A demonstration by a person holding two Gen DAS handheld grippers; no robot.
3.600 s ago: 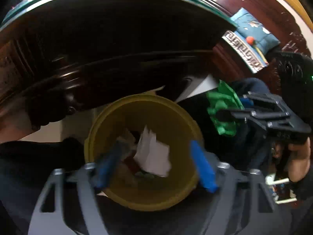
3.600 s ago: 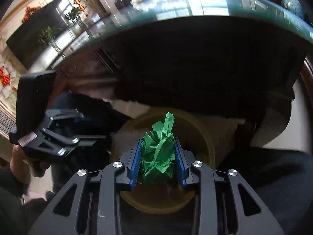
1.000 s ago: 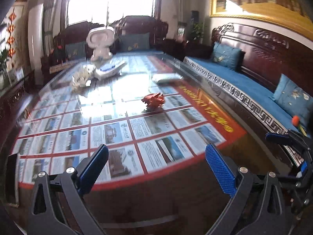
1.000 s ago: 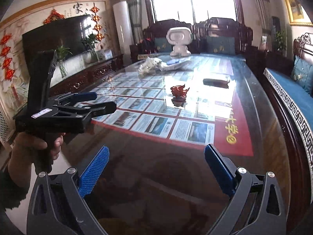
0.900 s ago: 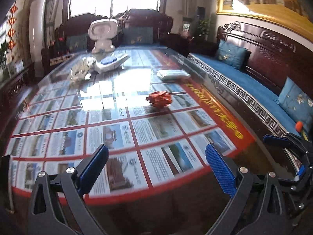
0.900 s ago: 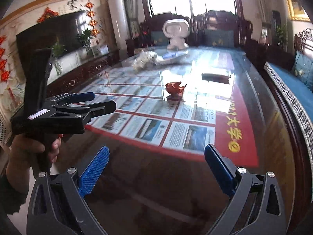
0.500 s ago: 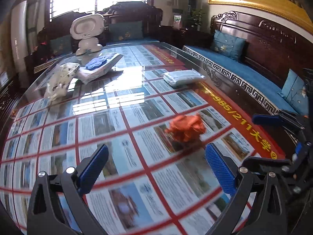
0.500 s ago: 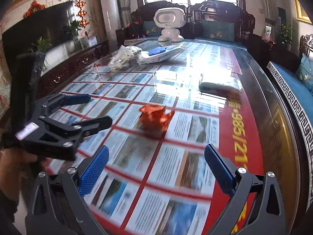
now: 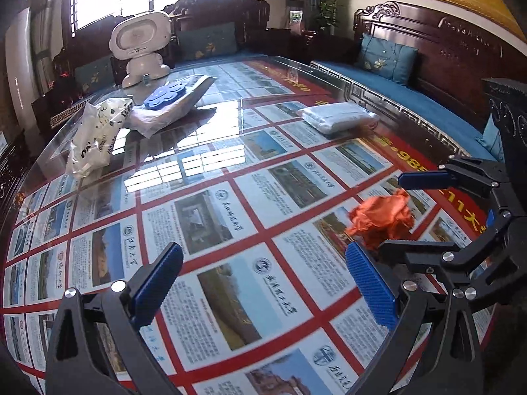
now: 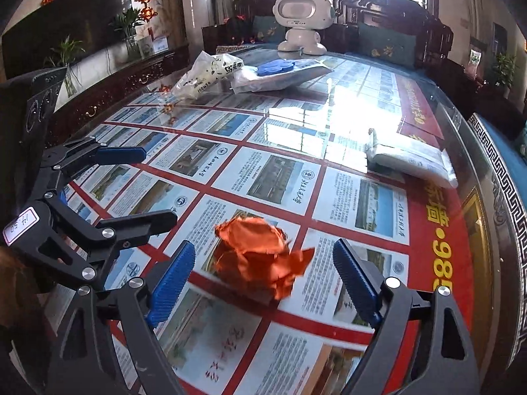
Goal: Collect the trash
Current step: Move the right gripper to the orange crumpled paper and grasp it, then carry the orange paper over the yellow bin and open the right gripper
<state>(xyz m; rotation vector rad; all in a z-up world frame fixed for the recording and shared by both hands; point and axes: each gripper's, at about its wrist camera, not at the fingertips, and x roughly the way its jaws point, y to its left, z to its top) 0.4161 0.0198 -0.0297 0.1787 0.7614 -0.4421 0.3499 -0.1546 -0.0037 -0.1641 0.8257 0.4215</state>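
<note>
A crumpled orange paper (image 10: 260, 253) lies on the glass table (image 10: 438, 230) over printed sheets. My right gripper (image 10: 263, 281) hangs low around it, the wad between its blue pads (image 10: 171, 283), which do not touch it; the jaws are closing. In the left wrist view the same orange paper (image 9: 378, 217) sits to the right, framed by the right gripper (image 9: 403, 214). My left gripper (image 9: 263, 286) is open over bare table left of the paper, nothing between its fingers. It also shows in the right wrist view as the left gripper (image 10: 148, 187).
Farther back lie a white wrapped pack (image 9: 336, 118), a white printed bag (image 9: 95, 131) and a plastic packet with a blue lid (image 9: 168, 95). A white robot figure (image 9: 141, 52) stands at the far end. A wooden sofa with blue cushions (image 9: 388, 56) runs along the right edge.
Both grippers have moved forward and lower over the table, from the near edge to the orange paper. The paper now sits between the right gripper's pads, which have narrowed slightly.
</note>
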